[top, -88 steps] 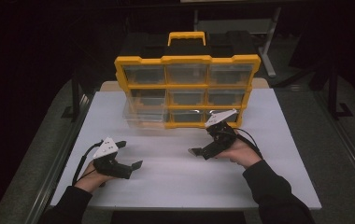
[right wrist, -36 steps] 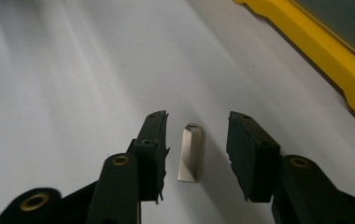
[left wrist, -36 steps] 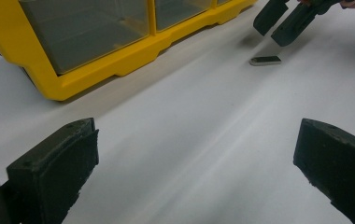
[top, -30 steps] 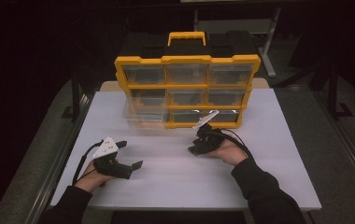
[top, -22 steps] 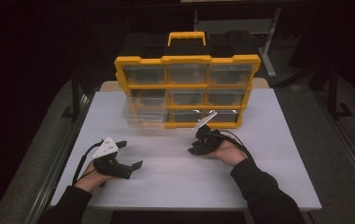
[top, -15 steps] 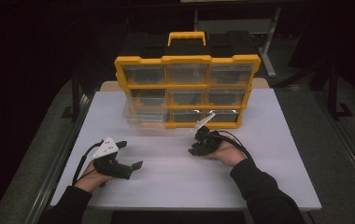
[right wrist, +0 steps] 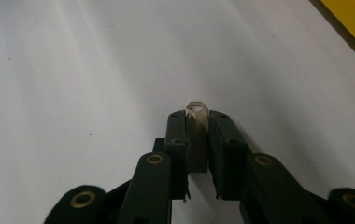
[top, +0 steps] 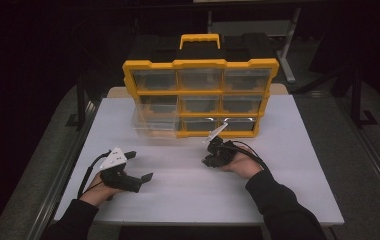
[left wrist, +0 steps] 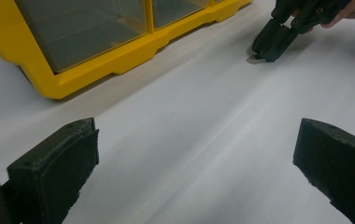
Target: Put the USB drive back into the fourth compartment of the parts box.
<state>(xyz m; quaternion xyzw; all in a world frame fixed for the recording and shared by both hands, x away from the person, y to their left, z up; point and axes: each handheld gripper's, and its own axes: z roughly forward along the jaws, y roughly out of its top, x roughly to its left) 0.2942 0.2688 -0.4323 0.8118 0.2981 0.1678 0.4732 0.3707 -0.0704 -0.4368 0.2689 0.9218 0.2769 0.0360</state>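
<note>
High view: a yellow plastic organiser case (top: 200,97) with clear drawers and a black-and-yellow handle stands upright at the far side of the white bench (top: 288,165). One clear drawer (top: 155,122) sticks out at its lower left. No brand or writing can be read on it. The left hand-held gripper (top: 140,167) lies low over the near left of the bench, held from behind by a hand in a dark sleeve, pointing right. The right hand-held gripper (top: 208,159) sits just before the case's lower edge, tips down on the bench, the hand behind it resting on the surface.

Left gripper view: its two black jaws stand spread wide over bare bench. The case's yellow corner (left wrist: 82,77) lies ahead at left; the right hand-held gripper (left wrist: 259,55) touches down farther off with a small pale piece at its tips.

Right gripper view: the jaws have just been closing and now pinch a small flat silver metal tab (right wrist: 197,135) with a notched tip, lying on the bench. No lettering legible.
</note>
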